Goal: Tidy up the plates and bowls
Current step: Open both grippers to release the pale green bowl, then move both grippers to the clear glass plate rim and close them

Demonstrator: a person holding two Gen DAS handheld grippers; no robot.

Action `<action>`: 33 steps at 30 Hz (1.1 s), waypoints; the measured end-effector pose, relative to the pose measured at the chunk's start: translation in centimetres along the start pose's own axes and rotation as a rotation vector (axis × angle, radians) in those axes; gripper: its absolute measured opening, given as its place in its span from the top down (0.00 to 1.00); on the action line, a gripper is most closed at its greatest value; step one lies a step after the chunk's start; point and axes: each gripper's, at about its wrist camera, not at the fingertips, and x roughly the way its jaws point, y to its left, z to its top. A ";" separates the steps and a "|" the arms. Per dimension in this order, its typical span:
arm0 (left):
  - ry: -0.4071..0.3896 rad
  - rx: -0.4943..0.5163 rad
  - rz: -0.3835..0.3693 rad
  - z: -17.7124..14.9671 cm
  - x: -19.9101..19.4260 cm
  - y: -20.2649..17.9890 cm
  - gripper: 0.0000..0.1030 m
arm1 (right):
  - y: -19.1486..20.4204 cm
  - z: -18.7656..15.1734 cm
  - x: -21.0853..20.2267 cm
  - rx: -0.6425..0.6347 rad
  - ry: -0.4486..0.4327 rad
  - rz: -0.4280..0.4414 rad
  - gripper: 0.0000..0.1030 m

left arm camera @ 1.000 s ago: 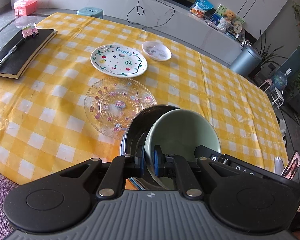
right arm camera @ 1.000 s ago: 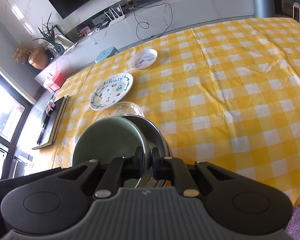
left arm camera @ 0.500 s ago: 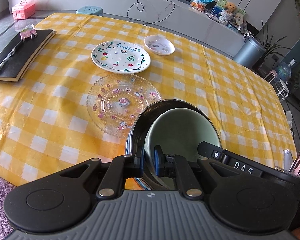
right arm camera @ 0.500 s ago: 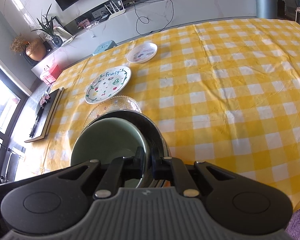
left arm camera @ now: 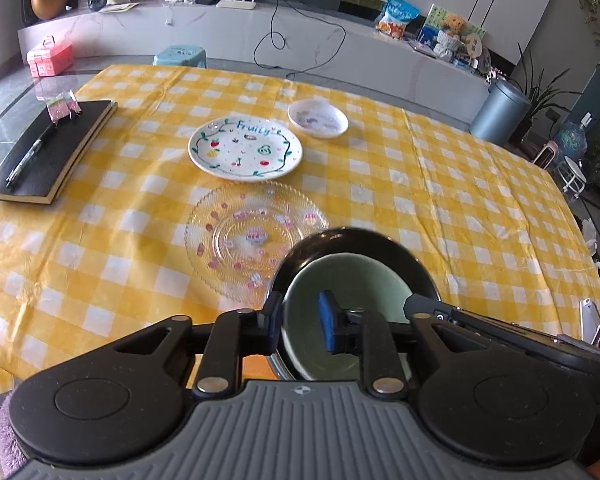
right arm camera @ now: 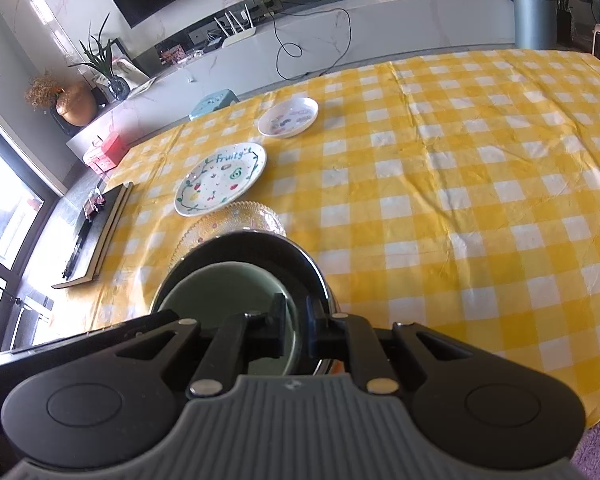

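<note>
Clearly the pale green bowl [left arm camera: 352, 280] sat mouth-up inside the glossy black bowl [left arm camera: 380, 244] at the desk's [left arm camera: 460, 184] near edge. The left claw [left arm camera: 302, 320] was spread across the green rim; the right claw [right arm camera: 298, 320] pinched the green rim.

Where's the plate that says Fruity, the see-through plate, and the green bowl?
Fruity plate [left arm camera: 245, 149], left wrist view, its painted middle.
Glass plate [left arm camera: 236, 240], left wrist view, its clear centre.
Green bowl [left arm camera: 352, 276], left wrist view, its inner wall.
</note>
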 end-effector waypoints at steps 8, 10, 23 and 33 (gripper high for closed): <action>-0.024 -0.011 -0.044 0.3 -0.8 0.5 0.55 | -0.2 0.1 -0.5 0.007 -0.015 0.036 0.72; -0.034 -0.019 -0.057 0.4 -1.2 0.8 0.53 | -0.2 0.2 -0.7 0.004 -0.022 0.047 0.71; -0.067 -0.104 -0.063 2.6 -1.2 4.7 0.48 | -0.5 3.4 -0.7 -0.037 -0.043 0.129 0.63; -0.058 -0.223 -0.052 2.8 2.3 9.3 0.48 | -1.8 6.9 3.9 -0.045 0.065 0.158 0.63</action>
